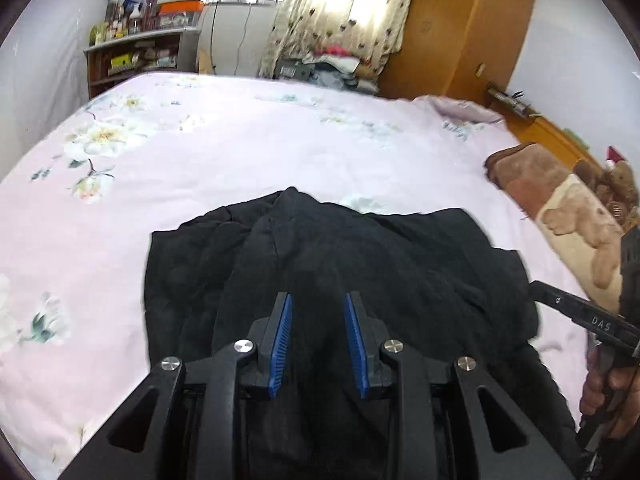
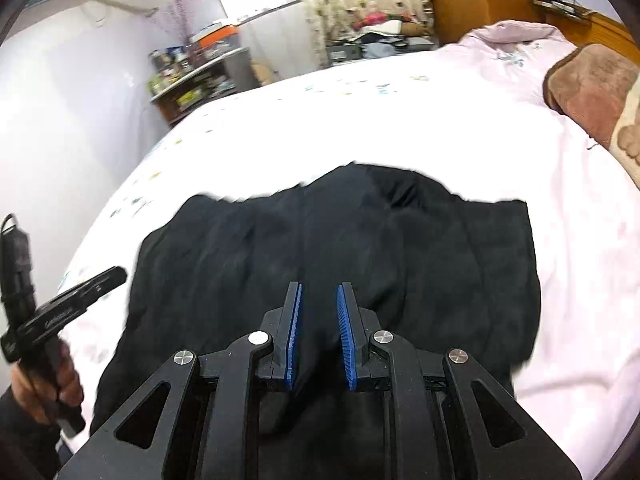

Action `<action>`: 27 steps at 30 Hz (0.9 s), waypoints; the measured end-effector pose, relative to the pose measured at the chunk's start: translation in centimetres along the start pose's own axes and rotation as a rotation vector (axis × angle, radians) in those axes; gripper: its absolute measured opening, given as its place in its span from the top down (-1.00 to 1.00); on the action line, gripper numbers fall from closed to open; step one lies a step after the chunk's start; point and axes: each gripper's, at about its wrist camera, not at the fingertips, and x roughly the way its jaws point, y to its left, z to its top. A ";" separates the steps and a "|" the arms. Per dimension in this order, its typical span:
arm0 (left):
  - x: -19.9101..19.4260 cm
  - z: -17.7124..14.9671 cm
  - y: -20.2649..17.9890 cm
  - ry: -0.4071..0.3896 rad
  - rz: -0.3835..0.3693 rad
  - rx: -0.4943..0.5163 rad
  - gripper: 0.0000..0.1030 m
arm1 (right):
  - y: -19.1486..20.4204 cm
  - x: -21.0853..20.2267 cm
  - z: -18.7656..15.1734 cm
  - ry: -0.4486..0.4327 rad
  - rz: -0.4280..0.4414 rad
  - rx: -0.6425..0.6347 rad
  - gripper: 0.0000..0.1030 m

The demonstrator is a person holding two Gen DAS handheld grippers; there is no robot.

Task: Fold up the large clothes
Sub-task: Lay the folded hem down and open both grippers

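One bed [image 1: 248, 148] is filling most of both views, its pale pink floral sheet [image 1: 104, 140] stretching from 9 o'clock to 3 o'clock. One orange-brown wardrobe [image 1: 460, 20] is standing at 1 o'clock in the left wrist view, beside a heart-patterned curtain [image 1: 344, 4] hanging at 12 o'clock. One cluttered shelf unit [image 1: 136, 56] is sitting at 10 o'clock beyond the bed's far edge. One black garment [image 1: 340, 264] is lying crumpled on the sheet at the centre and toward 6 o'clock of each view, its far edge bunching into a peak and its near part running beneath both tools. One brown folded blanket [image 1: 556, 196] is resting on the bed at 3 o'clock, with a teddy bear [image 1: 618, 184] just beside it.

Two grippers: the left gripper [image 1: 318, 344] is hovering over the garment with its blue pads [image 1: 282, 340] standing moderately apart, nothing between them. The right gripper [image 2: 319, 336] is likewise poised over the garment, blue pads [image 2: 346, 336] narrowly parted and gripping nothing. Each tool is appearing in the other's view: right at 4 o'clock, left at 8 o'clock, a hand wrapping each handle.
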 end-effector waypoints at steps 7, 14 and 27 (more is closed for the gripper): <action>5.8 -5.3 1.9 0.075 0.054 -0.010 0.47 | -2.7 6.8 -3.3 0.107 -0.102 -0.019 0.66; 5.1 -4.9 1.0 0.094 0.065 0.019 0.48 | -2.8 7.1 -4.7 0.093 -0.112 -0.009 0.67; 8.7 1.3 1.1 0.054 0.070 0.046 0.48 | -1.8 9.3 3.3 0.066 -0.104 -0.015 0.62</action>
